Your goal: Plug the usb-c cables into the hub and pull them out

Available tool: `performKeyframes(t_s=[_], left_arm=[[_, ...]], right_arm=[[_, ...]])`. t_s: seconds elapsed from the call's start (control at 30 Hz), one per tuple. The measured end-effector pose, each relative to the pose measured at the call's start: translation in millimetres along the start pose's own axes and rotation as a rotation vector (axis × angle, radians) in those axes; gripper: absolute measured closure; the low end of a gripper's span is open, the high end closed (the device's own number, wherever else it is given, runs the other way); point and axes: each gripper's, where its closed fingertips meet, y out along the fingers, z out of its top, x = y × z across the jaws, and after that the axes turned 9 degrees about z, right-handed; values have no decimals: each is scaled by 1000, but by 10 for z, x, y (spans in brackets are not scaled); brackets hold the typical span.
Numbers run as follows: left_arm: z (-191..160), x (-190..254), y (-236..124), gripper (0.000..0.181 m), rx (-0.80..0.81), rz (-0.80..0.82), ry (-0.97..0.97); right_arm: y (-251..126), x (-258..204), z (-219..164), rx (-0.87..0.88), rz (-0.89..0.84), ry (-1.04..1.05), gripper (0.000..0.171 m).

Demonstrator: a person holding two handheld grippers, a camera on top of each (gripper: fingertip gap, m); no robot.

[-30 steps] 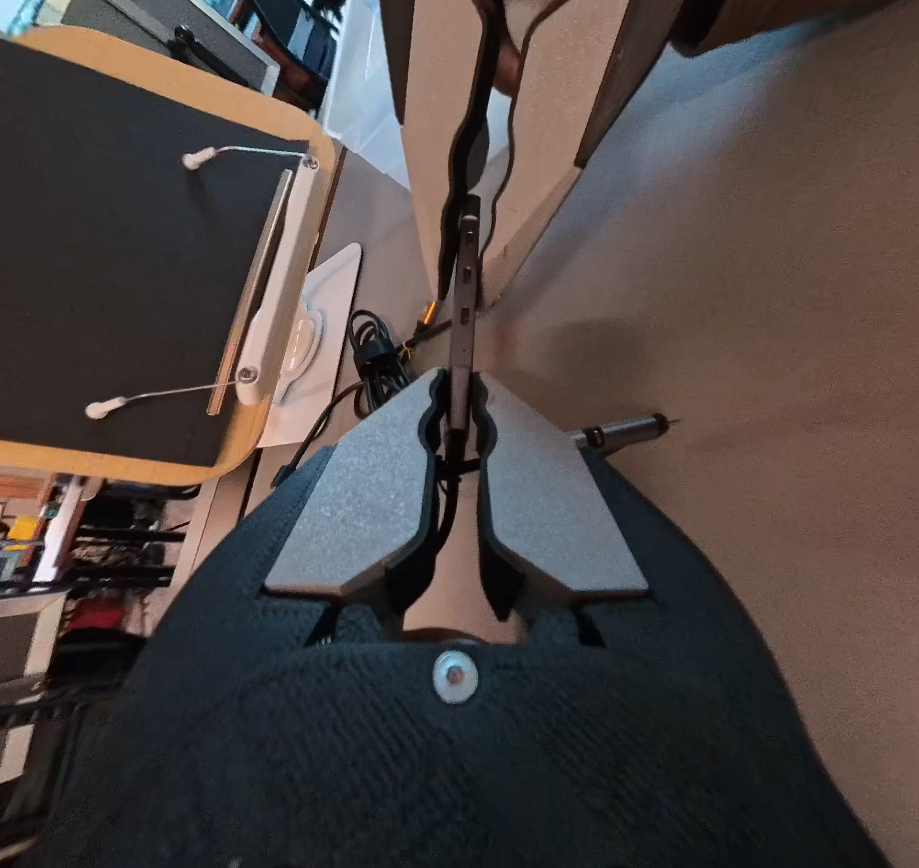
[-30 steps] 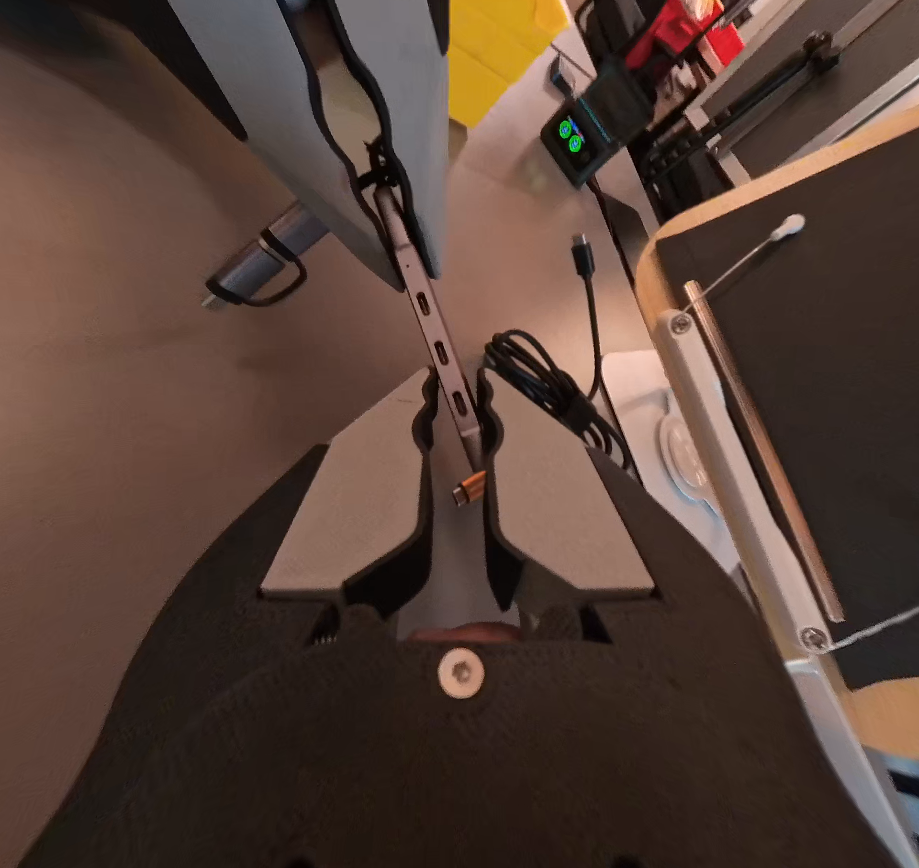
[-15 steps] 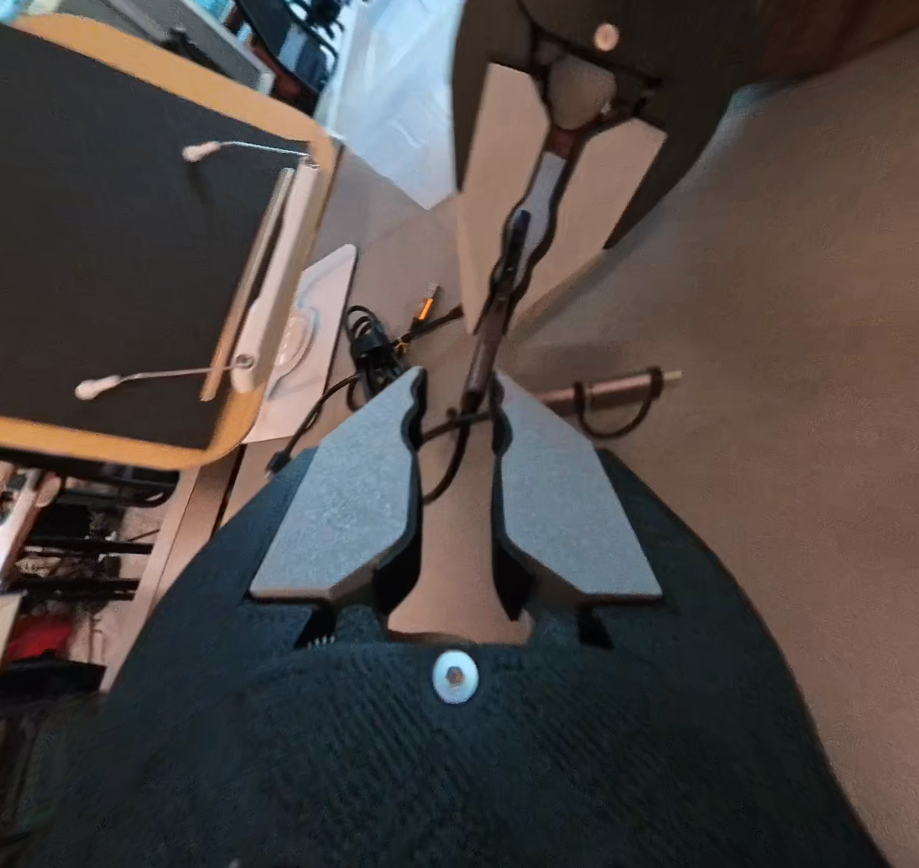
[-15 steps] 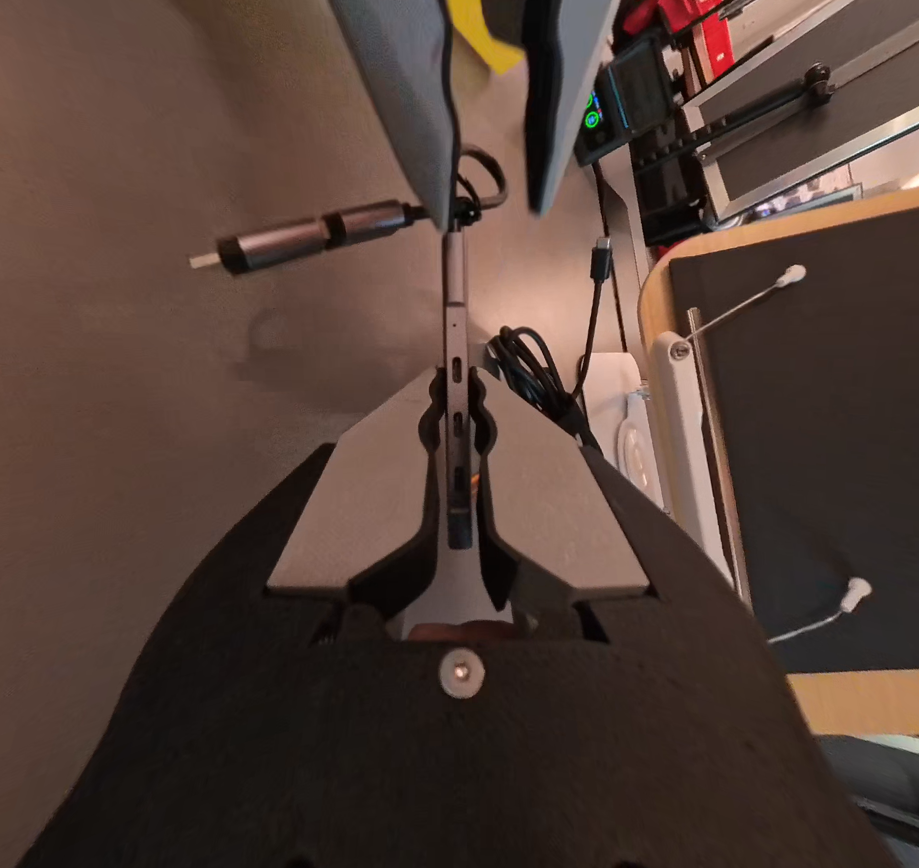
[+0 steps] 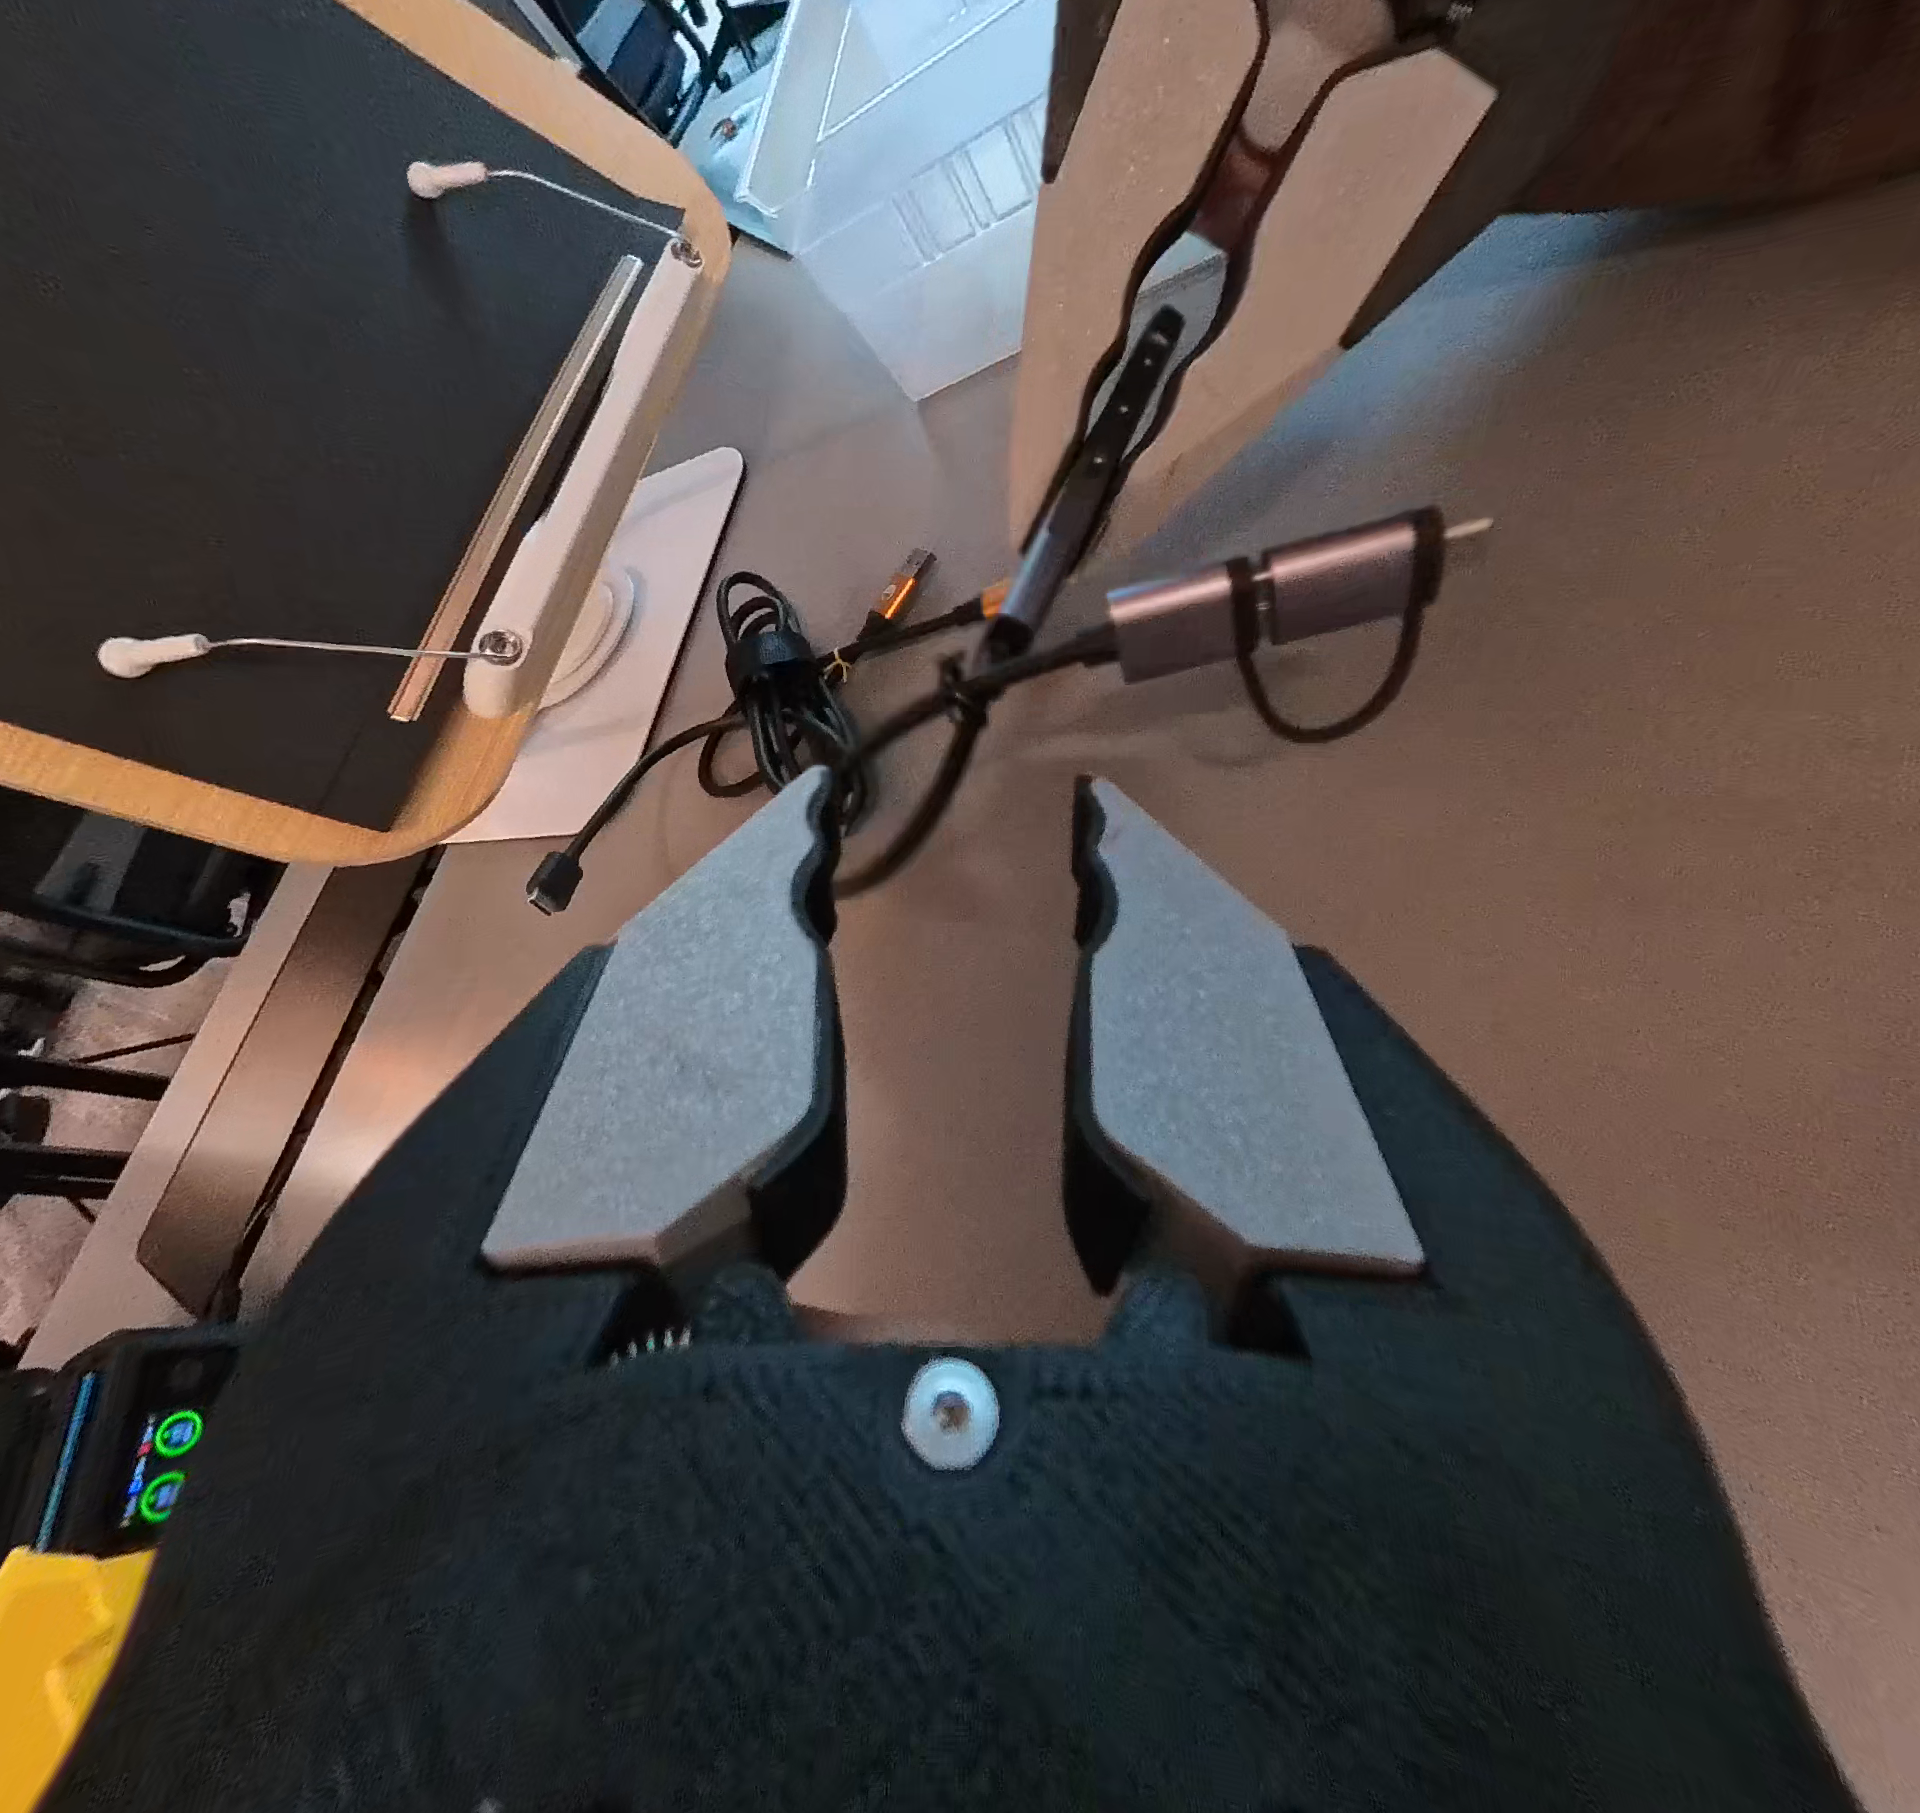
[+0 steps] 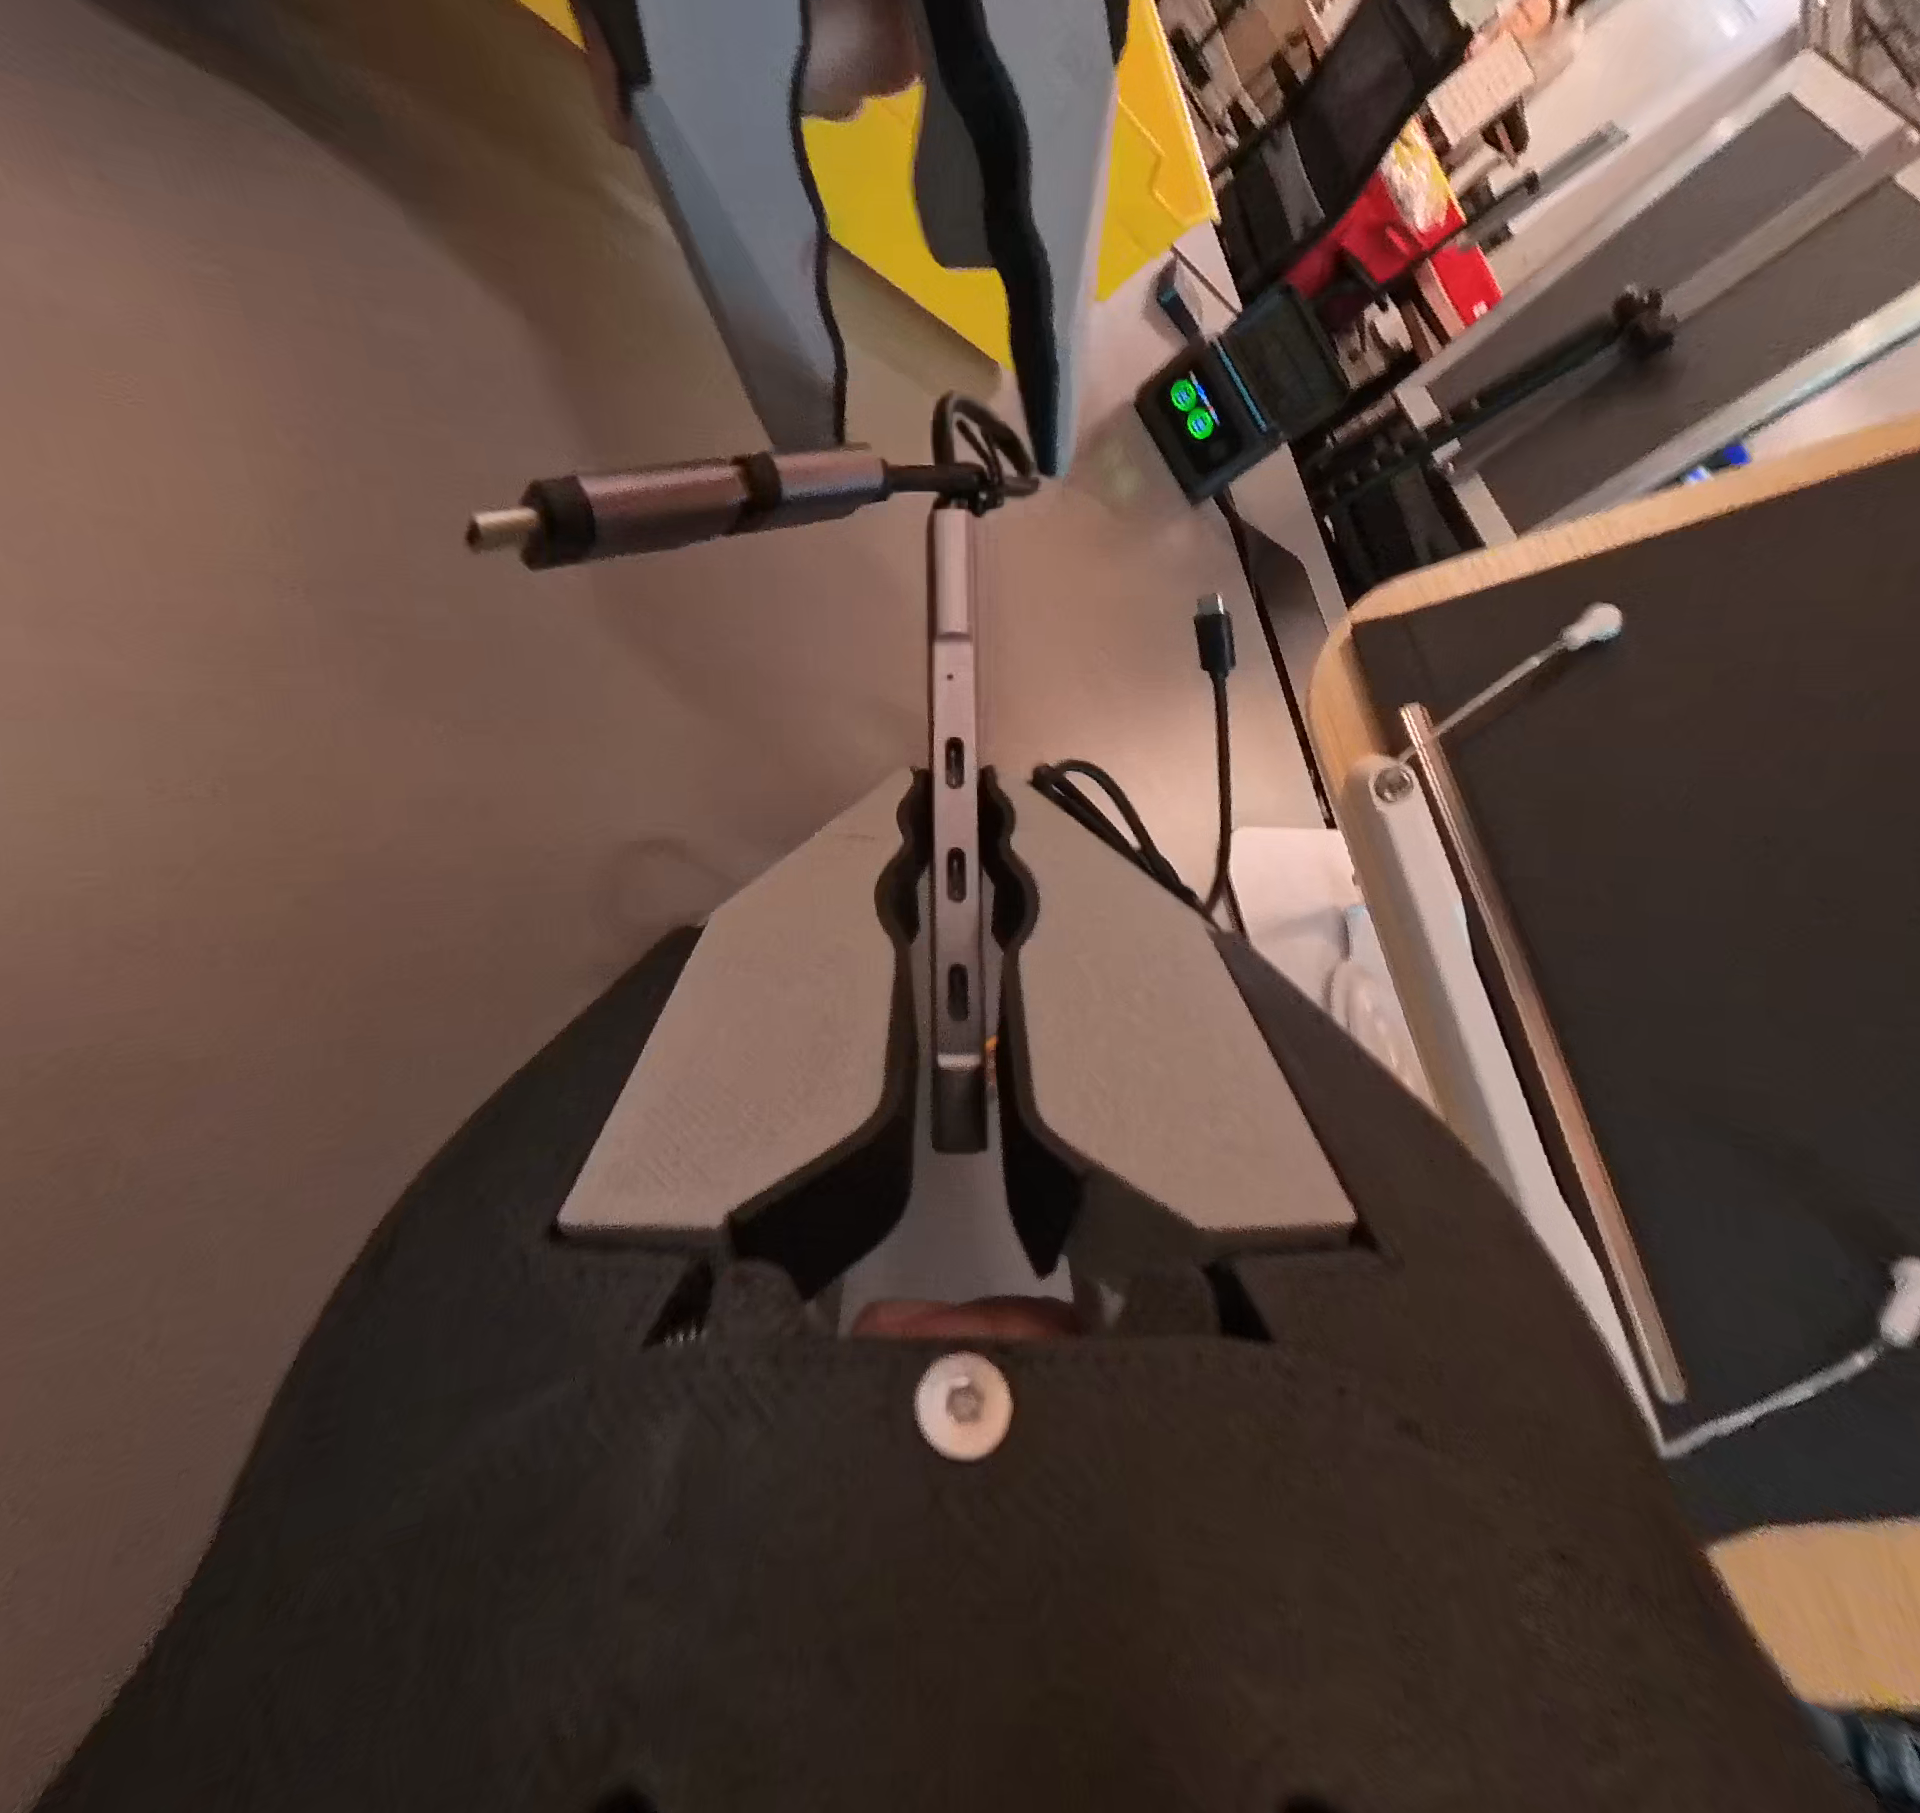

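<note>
Gripping the grey hub (image 6: 957,890) edge-on above the worktop (image 5: 1558,932), the right tool (image 6: 954,797) is clamped on it. The left tool (image 5: 951,807) hangs spread apart, empty. Black cables (image 5: 779,703) lie coiled near the worktop's edge.

Hub (image 6: 956,890) between right jaws; cable bundle (image 5: 774,693) beside.

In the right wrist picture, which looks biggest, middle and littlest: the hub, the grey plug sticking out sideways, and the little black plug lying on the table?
1. hub
2. grey plug, though it sits farther from the camera
3. black plug, clearly littlest
</note>
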Motion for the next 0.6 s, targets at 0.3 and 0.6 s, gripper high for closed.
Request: performKeyframes(t_s=[0.3,0.6], left_arm=[[259,298,-69,143,154,-110,54],[223,472,95,165,116,-118,134]], right_arm=[[-6,-201,219,132,94,-88,165],[42,-281,230,145,120,-119,166]])
